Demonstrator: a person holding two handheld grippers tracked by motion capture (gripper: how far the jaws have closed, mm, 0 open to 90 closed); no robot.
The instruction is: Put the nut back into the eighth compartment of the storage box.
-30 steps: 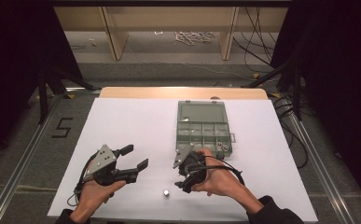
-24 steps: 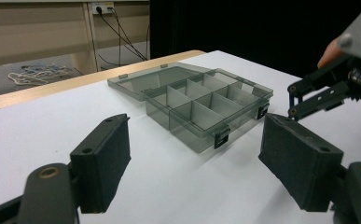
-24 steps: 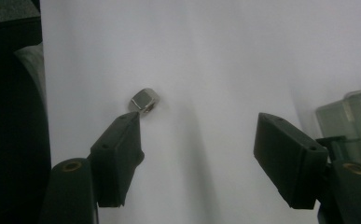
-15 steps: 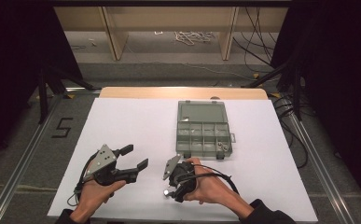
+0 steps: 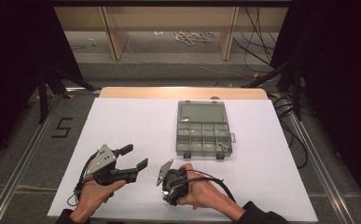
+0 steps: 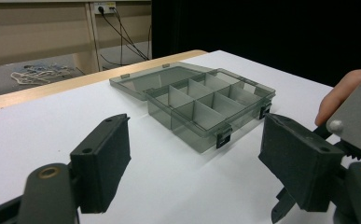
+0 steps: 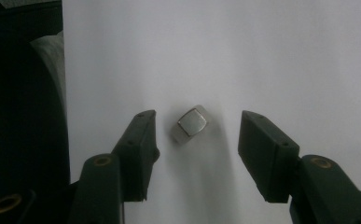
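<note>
Metal nut (image 7: 190, 125) lies between our right gripper (image 7: 194, 140) fingers, spread and untouching; left gripper (image 6: 192, 163) fingers spread, farther off.

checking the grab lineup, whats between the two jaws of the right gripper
A small silver metal nut lies on the white table between the open jaws of the right gripper, touching neither, nearer the jaw at image left. The right gripper view shows it.

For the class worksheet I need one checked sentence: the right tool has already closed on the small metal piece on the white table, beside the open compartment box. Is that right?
Not quite. In the right gripper view the right tool is open: the small metal piece lies on the white table between its jaws, touched by neither. The compartment box is open, as the high view shows.
</note>
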